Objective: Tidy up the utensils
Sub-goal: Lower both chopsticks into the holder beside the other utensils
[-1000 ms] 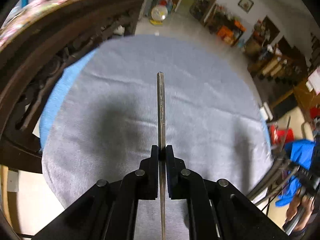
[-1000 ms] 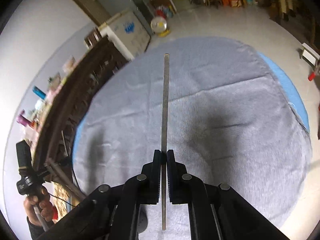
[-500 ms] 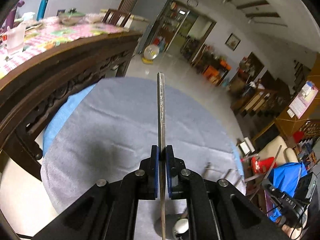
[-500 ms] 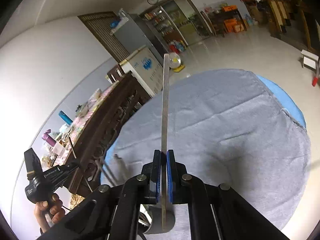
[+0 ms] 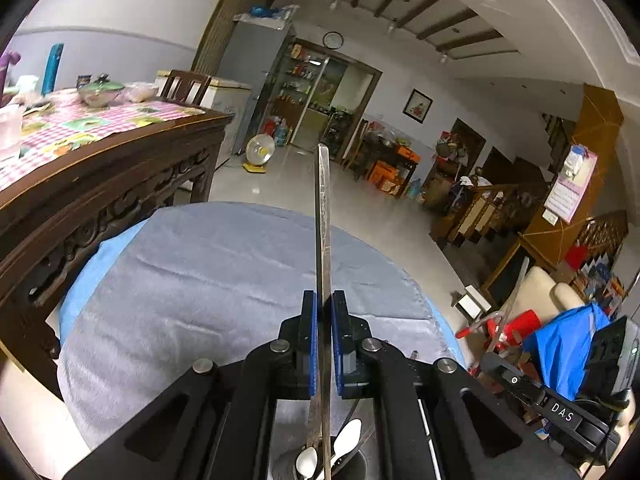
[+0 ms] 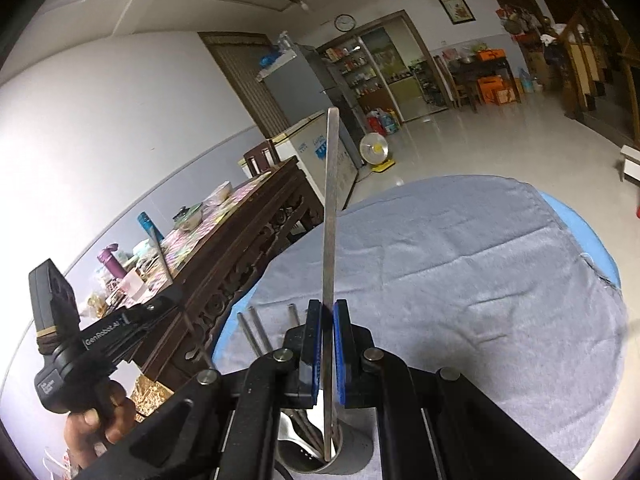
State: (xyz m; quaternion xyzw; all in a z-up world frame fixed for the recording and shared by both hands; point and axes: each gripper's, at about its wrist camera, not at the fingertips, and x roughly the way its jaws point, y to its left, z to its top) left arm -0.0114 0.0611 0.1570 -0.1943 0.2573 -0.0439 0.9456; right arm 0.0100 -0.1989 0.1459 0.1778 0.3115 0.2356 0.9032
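Risk: your utensil [image 6: 330,216] may miss the holder [image 6: 344,460], tipping it | both grippers [image 5: 324,308] [image 6: 327,316] clamped on flat utensils [image 5: 322,216]

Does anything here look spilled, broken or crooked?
Nothing stands out. Each gripper clamps one flat metal strip above a cup of utensils; the grey cloth is merely wrinkled.

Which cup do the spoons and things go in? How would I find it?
Find the round table under the grey cloth. At its near edge, right below the two grippers, stands a metal cup, the only container on the cloth. It already holds spoons and thin metal sticks standing on end.
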